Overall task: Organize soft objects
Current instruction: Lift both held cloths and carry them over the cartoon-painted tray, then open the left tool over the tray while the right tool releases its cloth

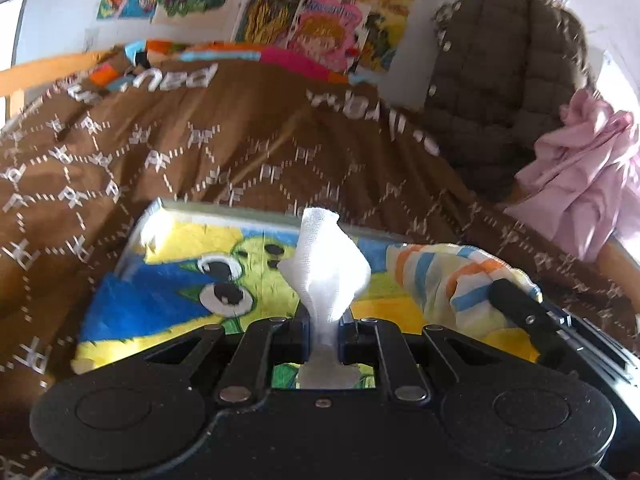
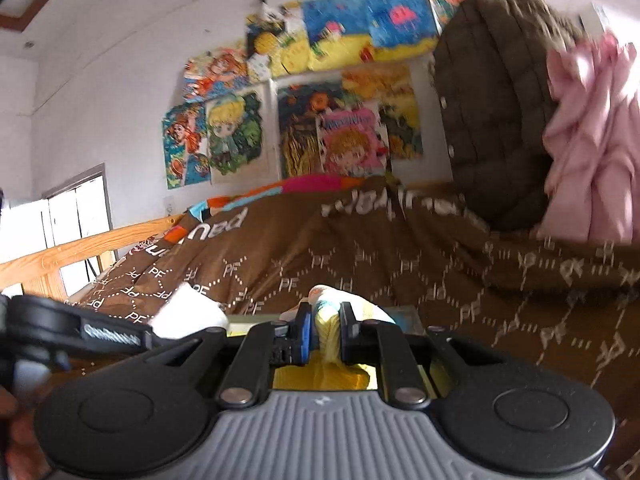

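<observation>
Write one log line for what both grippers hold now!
left gripper: shut on white sock | right gripper: shut on striped sock | below: picture board

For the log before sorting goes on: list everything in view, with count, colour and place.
white sock: one, white, pinched in the left gripper.
striped sock: one, orange, blue and yellow stripes, in the right gripper.
picture board: one, blue, yellow and green, flat on the bedspread.
bedspread: one, brown with white pattern, covering the bed.
jacket: one, dark quilted, far right.
pink cloth: one, beside the jacket.
posters: several, multicoloured, on the wall.
left gripper: shut.
right gripper: shut.
</observation>
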Available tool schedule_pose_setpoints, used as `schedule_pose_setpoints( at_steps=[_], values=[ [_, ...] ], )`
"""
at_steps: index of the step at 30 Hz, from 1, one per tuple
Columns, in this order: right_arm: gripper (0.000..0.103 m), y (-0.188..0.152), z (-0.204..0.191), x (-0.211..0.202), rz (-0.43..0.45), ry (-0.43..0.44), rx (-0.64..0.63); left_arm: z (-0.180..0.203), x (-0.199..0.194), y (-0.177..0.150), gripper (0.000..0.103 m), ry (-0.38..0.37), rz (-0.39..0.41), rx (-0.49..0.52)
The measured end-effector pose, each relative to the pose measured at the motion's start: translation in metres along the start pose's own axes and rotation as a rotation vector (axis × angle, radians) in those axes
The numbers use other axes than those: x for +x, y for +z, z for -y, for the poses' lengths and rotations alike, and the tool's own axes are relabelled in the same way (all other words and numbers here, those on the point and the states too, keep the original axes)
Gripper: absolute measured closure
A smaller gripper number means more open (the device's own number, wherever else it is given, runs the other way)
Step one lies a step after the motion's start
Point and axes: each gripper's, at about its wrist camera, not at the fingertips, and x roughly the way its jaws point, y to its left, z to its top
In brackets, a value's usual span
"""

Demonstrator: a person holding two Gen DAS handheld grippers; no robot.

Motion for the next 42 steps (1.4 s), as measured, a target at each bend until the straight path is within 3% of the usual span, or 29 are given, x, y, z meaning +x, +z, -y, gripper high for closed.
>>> schedule_pose_setpoints(
  at_steps=[11, 17, 26, 29, 30, 31, 32, 34, 42],
  values=[
    [0.088, -0.019, 0.015, 0.032, -0.18, 0.048, 0.127, -0.008, 0.046, -0.026, 0.09, 0.101, -0.125, -0.039],
    [0.088, -0.021, 0.012, 0.033, -0.199, 0.073, 0.145, -0.012, 0.053, -0.032, 0.089, 0.088, -0.168, -0.046],
    [0.084, -0.023, 0.007, 0.037, -0.233, 0.045, 0.122, -0.014, 0.058, -0.037, 0.085, 0.108, -0.202, -0.047],
    [0.073, -0.023, 0.006, 0.038, -0.235, 0.036, 0.124, -0.015, 0.054, -0.037, 0.077, 0.109, -0.19, -0.058],
    [0.069, -0.022, 0.006, 0.037, -0.226, 0.031, 0.128, -0.015, 0.05, -0.036, 0.067, 0.114, -0.175, -0.06],
    [0.059, -0.021, 0.007, 0.035, -0.224, 0.032, 0.135, -0.014, 0.045, -0.035, 0.055, 0.121, -0.16, -0.059],
    [0.051, -0.019, 0.008, 0.034, -0.226, 0.036, 0.144, -0.014, 0.04, -0.034, 0.048, 0.126, -0.15, -0.057],
    [0.046, -0.014, 0.011, 0.028, -0.222, 0.036, 0.161, -0.013, 0.026, -0.03, 0.033, 0.142, -0.114, -0.055],
    [0.02, 0.025, 0.013, -0.026, -0.124, 0.018, 0.16, -0.013, -0.038, -0.015, 0.019, 0.151, -0.006, -0.091]
  ],
)
